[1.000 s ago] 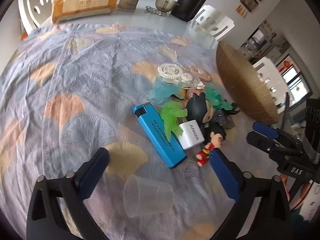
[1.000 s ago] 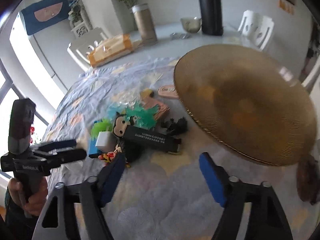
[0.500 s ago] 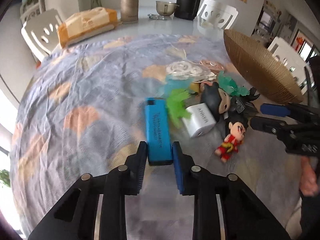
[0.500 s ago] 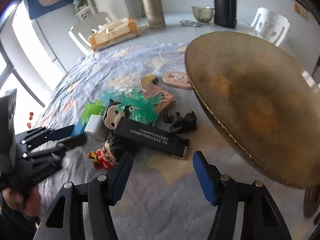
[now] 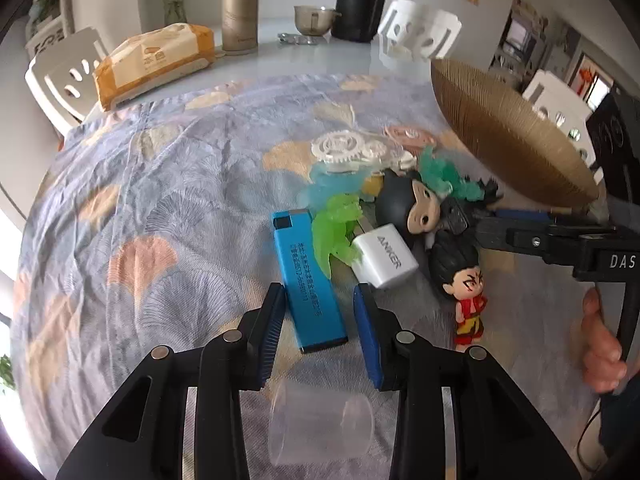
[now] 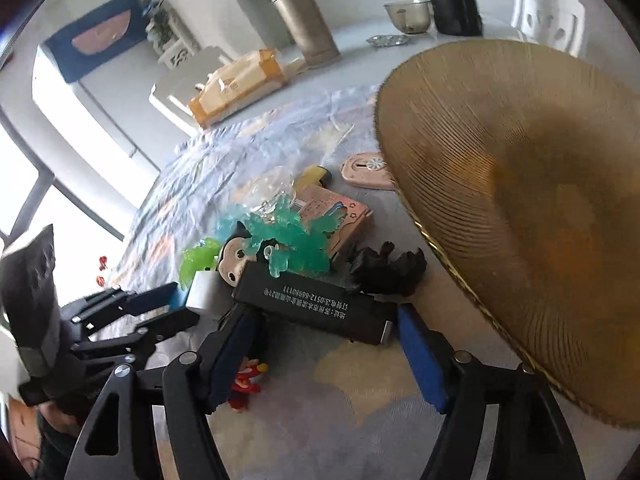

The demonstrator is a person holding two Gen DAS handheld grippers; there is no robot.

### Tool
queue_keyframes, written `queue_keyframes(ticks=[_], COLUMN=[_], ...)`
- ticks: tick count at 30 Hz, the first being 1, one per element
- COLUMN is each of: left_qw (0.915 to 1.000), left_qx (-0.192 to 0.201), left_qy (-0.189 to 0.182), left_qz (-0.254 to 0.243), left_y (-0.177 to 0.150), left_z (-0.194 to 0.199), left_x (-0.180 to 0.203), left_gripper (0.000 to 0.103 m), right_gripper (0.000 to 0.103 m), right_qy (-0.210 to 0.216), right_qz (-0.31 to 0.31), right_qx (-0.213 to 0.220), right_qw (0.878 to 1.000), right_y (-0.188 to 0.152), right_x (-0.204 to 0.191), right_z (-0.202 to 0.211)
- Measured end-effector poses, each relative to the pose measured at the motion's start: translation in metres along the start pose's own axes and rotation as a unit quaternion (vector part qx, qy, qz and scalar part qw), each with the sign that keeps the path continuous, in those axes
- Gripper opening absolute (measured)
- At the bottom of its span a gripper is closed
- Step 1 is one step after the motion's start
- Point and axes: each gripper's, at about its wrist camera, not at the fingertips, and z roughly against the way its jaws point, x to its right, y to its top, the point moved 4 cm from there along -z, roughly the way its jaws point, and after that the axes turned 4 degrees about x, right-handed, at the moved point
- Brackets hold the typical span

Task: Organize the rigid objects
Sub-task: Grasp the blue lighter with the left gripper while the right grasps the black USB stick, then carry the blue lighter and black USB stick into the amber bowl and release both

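Left gripper (image 5: 320, 320) — jaws opening, straddling blue lighter (image 5: 308, 276), pads clear | lighter on cloth, long axis along fingers | right gripper (image 6: 324, 344) — opening around black lighter (image 6: 316, 304), crosswise.

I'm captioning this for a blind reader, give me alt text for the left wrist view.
The left gripper straddles a blue lighter on a patterned cloth, jaws opening, pads off it. Beyond lie a white charger, toy figures and a golden bowl.
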Motion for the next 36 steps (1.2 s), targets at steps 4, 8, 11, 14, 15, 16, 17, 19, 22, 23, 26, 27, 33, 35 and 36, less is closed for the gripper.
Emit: queue_keyframes(ticks=[4, 8, 11, 14, 15, 16, 17, 19, 22, 23, 26, 27, 33, 35, 36], left_qw=[0.9997, 0.9987, 0.9971, 0.9954, 0.9945, 0.9941, 0.994, 0.9943, 0.9943, 0.9938, 0.993, 0.993, 0.9986, 0.9986, 0.9979], left_qx=[0.013, 0.016, 0.025, 0.034, 0.037, 0.037, 0.038, 0.037, 0.034, 0.034, 0.034, 0.033, 0.024, 0.022, 0.019], left_qy=[-0.005, -0.006, -0.004, -0.015, -0.024, -0.028, -0.029, -0.028, -0.032, -0.036, -0.042, -0.043, 0.001, 0.045, 0.061], left_qz=[0.019, 0.049, 0.072, 0.088, 0.095, 0.098, 0.099, 0.096, 0.096, 0.099, 0.105, 0.105, 0.048, 0.018, 0.008], left_y=[-0.001, -0.006, -0.015, -0.021, -0.023, -0.022, -0.022, -0.021, -0.021, -0.022, -0.022, -0.022, -0.017, -0.016, -0.016], left_z=[0.001, 0.008, 0.019, 0.025, 0.025, 0.025, 0.024, 0.023, 0.022, 0.022, 0.022, 0.022, 0.016, 0.011, 0.01], left_x=[-0.006, -0.015, -0.025, -0.033, -0.035, -0.036, -0.036, -0.035, -0.036, -0.036, -0.038, -0.037, -0.009, -0.001, 0.001], left_gripper=[0.024, 0.021, 0.021, 0.021, 0.021, 0.021, 0.021, 0.022, 0.022, 0.023, 0.024, 0.025, 0.052, 0.026, 0.022], right_gripper=[0.082, 0.084, 0.077, 0.069, 0.069, 0.069, 0.069, 0.068, 0.056, 0.052, 0.037, 0.035, 0.031, 0.031, 0.029], right_qy=[0.009, 0.011, 0.066, 0.132, 0.124, 0.097, 0.07, 0.016, 0.0, -0.007, 0.001, -0.002, -0.082, -0.122, -0.138], right_qz=[-0.063, -0.033, 0.01, 0.057, 0.073, 0.094, 0.104, 0.104, 0.063, 0.053, 0.03, 0.028, 0.092, 0.134, 0.156], right_qx=[0.03, 0.029, 0.008, -0.031, -0.026, -0.01, 0.002, 0.014, 0.006, -0.001, -0.005, 0.002, -0.009, -0.003, 0.002], right_qw=[0.998, 0.999, 0.998, 0.989, 0.989, 0.991, 0.992, 0.994, 0.998, 0.999, 1.0, 1.0, 0.992, 0.983, 0.978], right_y=[0.006, 0.007, -0.008, -0.032, -0.038, -0.042, -0.042, -0.038, -0.023, -0.017, -0.006, -0.002, -0.019, -0.03, -0.034], right_x=[0.013, -0.006, -0.032, -0.061, -0.066, -0.068, -0.067, -0.059, -0.044, -0.04, -0.031, -0.029, -0.039, -0.046, -0.051], right_z=[0.001, -0.006, -0.005, 0.005, 0.012, 0.02, 0.023, 0.025, 0.013, 0.006, -0.009, -0.01, -0.007, -0.004, -0.005])
